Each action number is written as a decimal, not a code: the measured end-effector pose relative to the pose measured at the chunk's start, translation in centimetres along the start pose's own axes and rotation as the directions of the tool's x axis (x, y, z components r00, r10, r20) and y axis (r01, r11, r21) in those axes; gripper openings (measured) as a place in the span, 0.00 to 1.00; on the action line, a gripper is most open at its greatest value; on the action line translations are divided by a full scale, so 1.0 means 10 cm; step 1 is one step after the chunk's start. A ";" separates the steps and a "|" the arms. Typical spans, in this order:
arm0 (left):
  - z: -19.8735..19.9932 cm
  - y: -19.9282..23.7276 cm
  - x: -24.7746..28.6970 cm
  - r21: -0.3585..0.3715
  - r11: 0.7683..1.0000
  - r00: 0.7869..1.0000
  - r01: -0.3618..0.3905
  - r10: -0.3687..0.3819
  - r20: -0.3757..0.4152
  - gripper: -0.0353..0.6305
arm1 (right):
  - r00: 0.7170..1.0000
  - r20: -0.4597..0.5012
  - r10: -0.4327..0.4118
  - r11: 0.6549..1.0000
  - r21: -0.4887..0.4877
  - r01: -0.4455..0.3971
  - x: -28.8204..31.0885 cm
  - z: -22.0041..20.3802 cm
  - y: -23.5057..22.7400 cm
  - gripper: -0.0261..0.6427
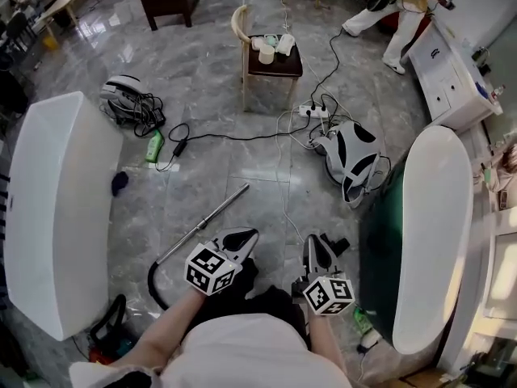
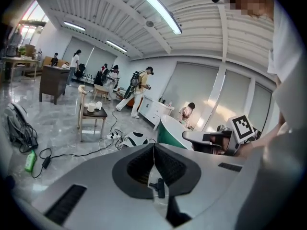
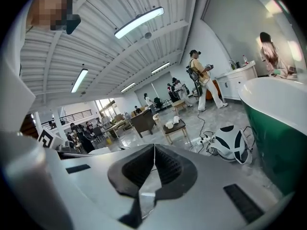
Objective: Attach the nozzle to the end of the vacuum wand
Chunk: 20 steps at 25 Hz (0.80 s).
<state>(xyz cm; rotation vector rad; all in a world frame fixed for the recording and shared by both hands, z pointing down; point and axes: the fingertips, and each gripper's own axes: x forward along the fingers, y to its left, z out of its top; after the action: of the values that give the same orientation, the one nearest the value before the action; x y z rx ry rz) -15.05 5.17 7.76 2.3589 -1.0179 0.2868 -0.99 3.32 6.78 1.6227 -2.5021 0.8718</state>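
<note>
Grey marble floor carries everything, and the task looks not yet begun. The vacuum wand (image 1: 206, 221), a thin metal tube, lies on the floor between the white tub (image 1: 56, 208) at the left and the green-sided tub (image 1: 436, 241) at the right, nearer to the left one. Its far end is bare, with nothing fixed on it, and its near end meets a black hose (image 1: 153, 285).

A small black T-shaped piece (image 2: 157, 187), which I judge to be the nozzle, shows on the floor through the gap under the left tongs (image 2: 154, 146). No wand is seen joined to it.

The left tongs are closed fully, pad against pad, with nothing between them. The right tongs (image 3: 154, 147) are closed in the same way and are also empty. Both are held close in front of the person's body, above the floor, and touch neither part.

So all of the work is left: to take the nozzle, to take the wand, to bring the two ends in line and to push them together.

As for writing, I can read no brand and no label. Only the black-and-white square markers on the cubes of the tongs are seen, and these are patterns, not letters. The green bottle (image 1: 153, 145) near the left tub is too small to read.
</note>
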 end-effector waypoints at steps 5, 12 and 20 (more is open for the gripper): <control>0.12 0.17 0.17 0.008 1.000 1.000 0.026 -0.026 -0.002 0.07 | 0.999 0.005 -0.032 0.999 0.011 0.032 0.17 0.06 -0.05 0.06; 0.25 0.39 0.41 0.023 0.999 1.000 0.027 -0.028 0.005 0.07 | 0.997 0.014 -0.070 0.997 -0.038 0.070 0.42 0.21 -0.34 0.06; 0.37 0.81 0.84 0.056 0.998 1.000 -0.011 0.011 0.013 0.07 | 0.990 0.113 -0.089 0.988 -0.112 0.102 0.87 0.70 -0.93 0.06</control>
<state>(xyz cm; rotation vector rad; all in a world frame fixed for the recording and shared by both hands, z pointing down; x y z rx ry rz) -15.19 -6.53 11.27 2.4086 -1.0415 0.3090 4.83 -9.98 7.68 1.7790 -2.4663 0.6297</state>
